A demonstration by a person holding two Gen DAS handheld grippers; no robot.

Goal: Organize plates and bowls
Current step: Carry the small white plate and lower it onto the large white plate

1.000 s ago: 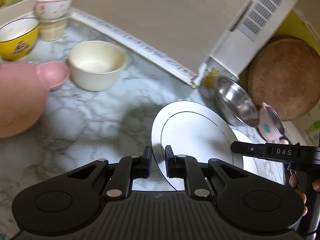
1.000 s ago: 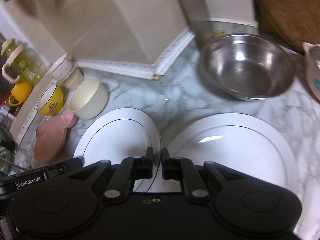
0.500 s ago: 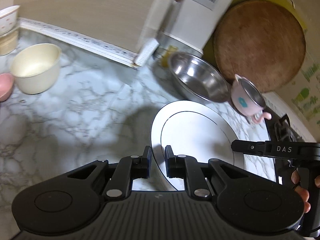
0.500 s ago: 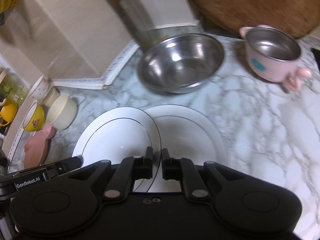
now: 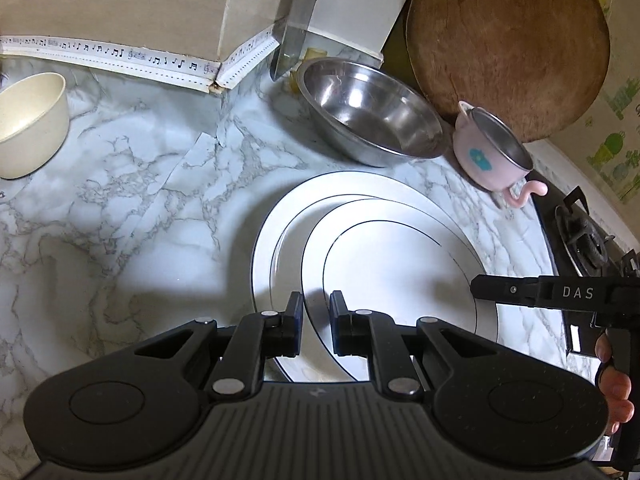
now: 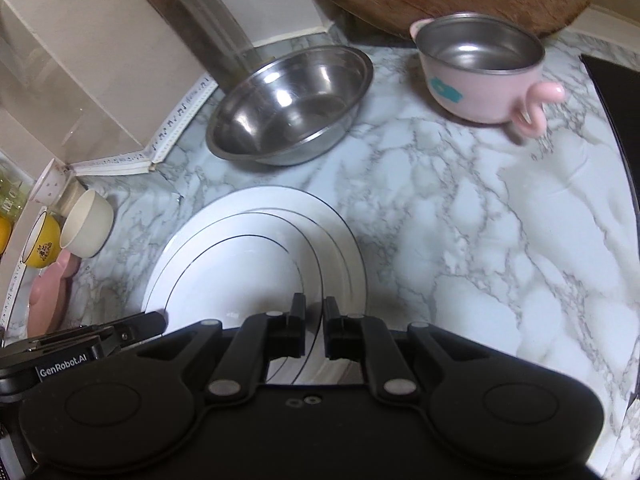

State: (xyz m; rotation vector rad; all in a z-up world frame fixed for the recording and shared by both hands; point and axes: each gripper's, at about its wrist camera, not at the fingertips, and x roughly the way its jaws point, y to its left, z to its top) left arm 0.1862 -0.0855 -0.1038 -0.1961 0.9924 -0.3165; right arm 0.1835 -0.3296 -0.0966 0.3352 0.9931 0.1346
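A white plate with a thin dark ring is held by its two opposite rims. My left gripper is shut on its left rim, and my right gripper is shut on its right rim. Under it, a larger white plate lies on the marble counter, and the held plate covers most of it, a little off centre. Whether the two plates touch I cannot tell. A steel bowl stands just behind them. A pink steel-lined cup stands to its right.
A cream bowl, a yellow bowl and a pink plate sit at the far left. A round wooden board leans against the back wall. A gas hob borders the counter on the right.
Both grippers carried the plate to the right, from beside the larger plate to over it. The cream, yellow and pink dishes slid off to the left of view.
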